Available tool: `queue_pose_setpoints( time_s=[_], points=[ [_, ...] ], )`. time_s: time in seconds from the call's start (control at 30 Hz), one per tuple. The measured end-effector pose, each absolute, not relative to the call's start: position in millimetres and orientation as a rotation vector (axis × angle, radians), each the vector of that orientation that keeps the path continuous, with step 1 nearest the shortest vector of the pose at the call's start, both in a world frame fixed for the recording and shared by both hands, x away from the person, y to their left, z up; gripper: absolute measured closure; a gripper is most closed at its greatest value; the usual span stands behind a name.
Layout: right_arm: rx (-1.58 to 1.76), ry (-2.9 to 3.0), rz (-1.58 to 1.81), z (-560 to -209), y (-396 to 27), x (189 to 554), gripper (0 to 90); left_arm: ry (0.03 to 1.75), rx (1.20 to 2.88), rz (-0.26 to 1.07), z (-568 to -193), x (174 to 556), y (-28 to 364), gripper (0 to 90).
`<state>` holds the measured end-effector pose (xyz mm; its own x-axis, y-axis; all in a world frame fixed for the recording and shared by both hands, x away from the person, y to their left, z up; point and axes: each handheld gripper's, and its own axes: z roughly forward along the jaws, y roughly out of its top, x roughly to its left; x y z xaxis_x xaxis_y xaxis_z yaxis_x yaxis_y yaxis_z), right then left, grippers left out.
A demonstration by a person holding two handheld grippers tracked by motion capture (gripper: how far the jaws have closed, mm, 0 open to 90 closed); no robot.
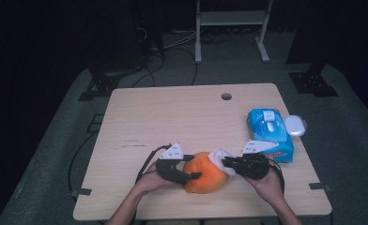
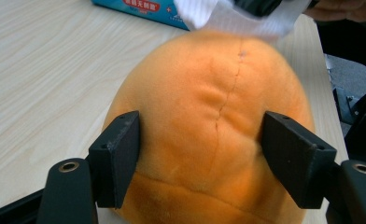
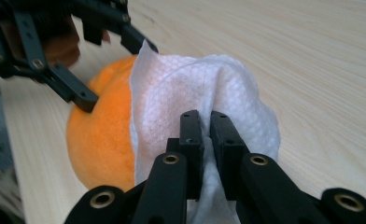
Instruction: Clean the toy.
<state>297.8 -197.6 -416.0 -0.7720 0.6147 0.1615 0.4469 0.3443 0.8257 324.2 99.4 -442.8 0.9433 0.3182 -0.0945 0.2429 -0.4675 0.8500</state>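
Item: orange plush toy [image 1: 204,178], on the bench [image 1: 172,117] near its front edge, between my hands. My left gripper [image 2: 204,154] clamps its sides; my right gripper [image 3: 205,135], just right of it, pinches a white wipe [image 3: 200,93] draped over its right flank.

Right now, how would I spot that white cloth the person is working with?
Look at the near edge of the wooden table, where two hand-held grippers meet over an orange plush toy. The white wet wipe lies bunched against the toy's right side, pinched in the right gripper. It is the only loose white sheet there; the blue wet wipe pack lies farther back.
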Motion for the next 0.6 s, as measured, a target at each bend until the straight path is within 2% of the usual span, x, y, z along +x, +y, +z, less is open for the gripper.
queue_pose_setpoints(
  time_s=[0.13,0.33,0.6],
  points=[
    [0.907,2.417,1.478,-403,-190,292,83.4,0.403,2.071,0.079,-444,326,103,29.3],
    [0.953,2.460,1.408,-420,-191,300,83.4,0.399,2.079,0.082,-445,325,103,29.3],
    [0.923,2.441,1.426,-411,-188,296,83.3,0.399,2.081,0.090,-446,324,103,29.3]
  ],
)
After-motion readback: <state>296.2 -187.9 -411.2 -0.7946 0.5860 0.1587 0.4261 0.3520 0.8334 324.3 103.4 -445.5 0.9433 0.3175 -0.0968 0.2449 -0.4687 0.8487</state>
